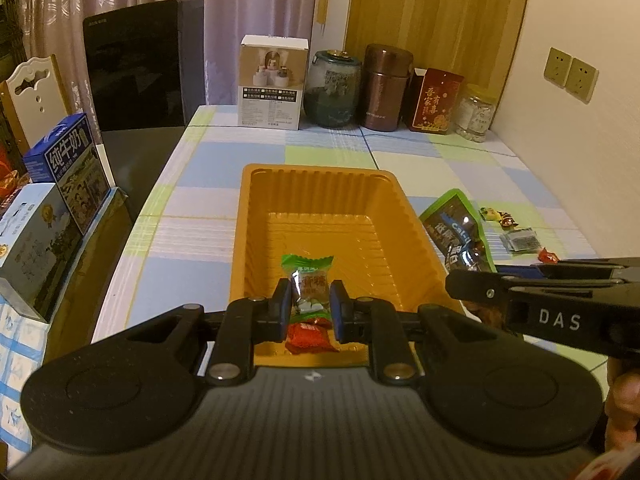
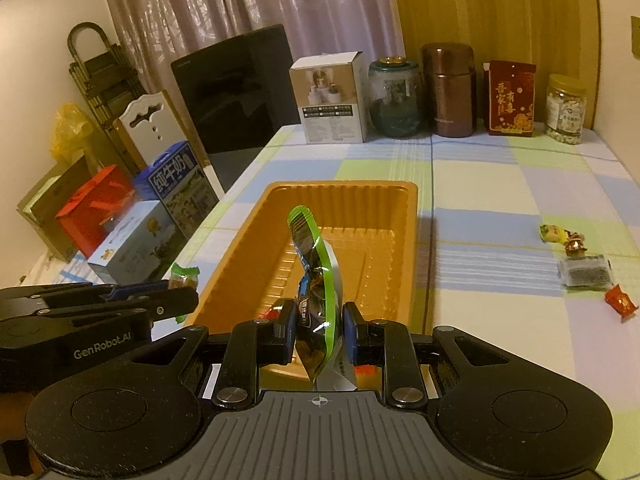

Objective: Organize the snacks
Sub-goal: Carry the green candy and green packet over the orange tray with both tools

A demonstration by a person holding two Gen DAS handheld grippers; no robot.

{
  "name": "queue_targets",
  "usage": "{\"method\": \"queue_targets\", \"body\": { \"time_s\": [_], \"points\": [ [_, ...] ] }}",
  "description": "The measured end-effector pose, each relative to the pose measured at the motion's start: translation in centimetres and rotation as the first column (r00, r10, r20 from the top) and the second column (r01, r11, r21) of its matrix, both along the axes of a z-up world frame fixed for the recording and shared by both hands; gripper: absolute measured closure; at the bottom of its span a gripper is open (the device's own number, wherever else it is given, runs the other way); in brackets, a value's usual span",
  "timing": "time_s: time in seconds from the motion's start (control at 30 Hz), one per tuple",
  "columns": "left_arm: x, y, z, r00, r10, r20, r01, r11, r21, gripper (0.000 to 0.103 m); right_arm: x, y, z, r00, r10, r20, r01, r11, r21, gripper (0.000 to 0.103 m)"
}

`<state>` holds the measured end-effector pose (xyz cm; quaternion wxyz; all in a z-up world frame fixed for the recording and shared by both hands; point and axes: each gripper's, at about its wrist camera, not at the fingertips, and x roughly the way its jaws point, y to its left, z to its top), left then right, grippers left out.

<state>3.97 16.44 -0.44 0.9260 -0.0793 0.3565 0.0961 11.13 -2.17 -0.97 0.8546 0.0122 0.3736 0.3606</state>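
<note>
My left gripper (image 1: 310, 300) is shut on a small green-wrapped candy (image 1: 308, 280), just above the near end of an orange plastic tray (image 1: 320, 176). A red candy packet (image 1: 310, 338) lies in the tray under it. My right gripper (image 2: 318, 332) is shut on a green-edged dark snack bag (image 2: 316, 264), which stands upright over the near end of the same tray (image 2: 344, 188). Each gripper shows in the other's view: the right gripper (image 1: 480, 276) with its bag (image 1: 456, 228), and the left gripper (image 2: 180, 290) with its candy (image 2: 184, 274).
Several loose candies (image 2: 554, 234) and a small dark packet (image 2: 586, 274) lie on the checked tablecloth right of the tray. A white box (image 2: 332, 100), jars and a red box (image 2: 510, 98) line the far wall. Milk cartons (image 1: 66, 160) stand off the table's left edge.
</note>
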Motion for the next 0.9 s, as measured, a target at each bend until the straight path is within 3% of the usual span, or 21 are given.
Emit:
{"method": "queue_targets", "body": {
  "time_s": [0.9],
  "points": [
    [7.7,3.0,-3.7,0.997,-0.044,-0.068,0.044,0.999,0.007,0.085,6.8,4.3,-3.3,0.999,-0.01,-0.051,0.008,0.999,-0.031,0.078]
  ]
}}
